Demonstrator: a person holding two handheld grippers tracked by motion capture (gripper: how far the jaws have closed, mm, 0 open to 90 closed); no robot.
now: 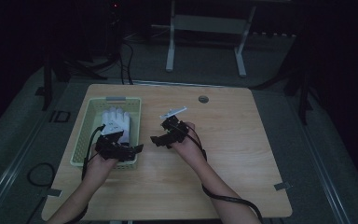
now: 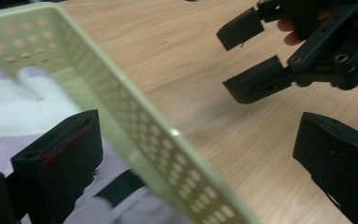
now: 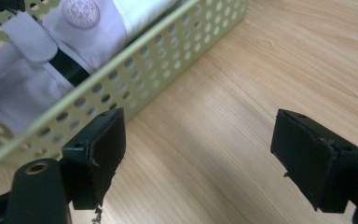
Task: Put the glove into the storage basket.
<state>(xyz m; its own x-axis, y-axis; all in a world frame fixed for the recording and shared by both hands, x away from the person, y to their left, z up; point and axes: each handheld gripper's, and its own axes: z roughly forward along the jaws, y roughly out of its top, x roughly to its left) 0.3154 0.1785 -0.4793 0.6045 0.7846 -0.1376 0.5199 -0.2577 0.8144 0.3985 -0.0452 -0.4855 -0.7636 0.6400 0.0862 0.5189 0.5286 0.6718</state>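
The desk [image 1: 242, 154] carries a green basket [image 1: 85, 126] near its left edge, and a white glove [image 1: 116, 123] lies inside it. Your left tool [image 1: 120, 145] hangs open astride the basket's right wall, one jaw just above the glove. Your right tool [image 1: 164, 135] hovers open over bare desk just right of the basket, gripping nothing.

high view: dim, dark surroundings | gripper views: brighter, near basket wall [image 2: 168, 154] blurred
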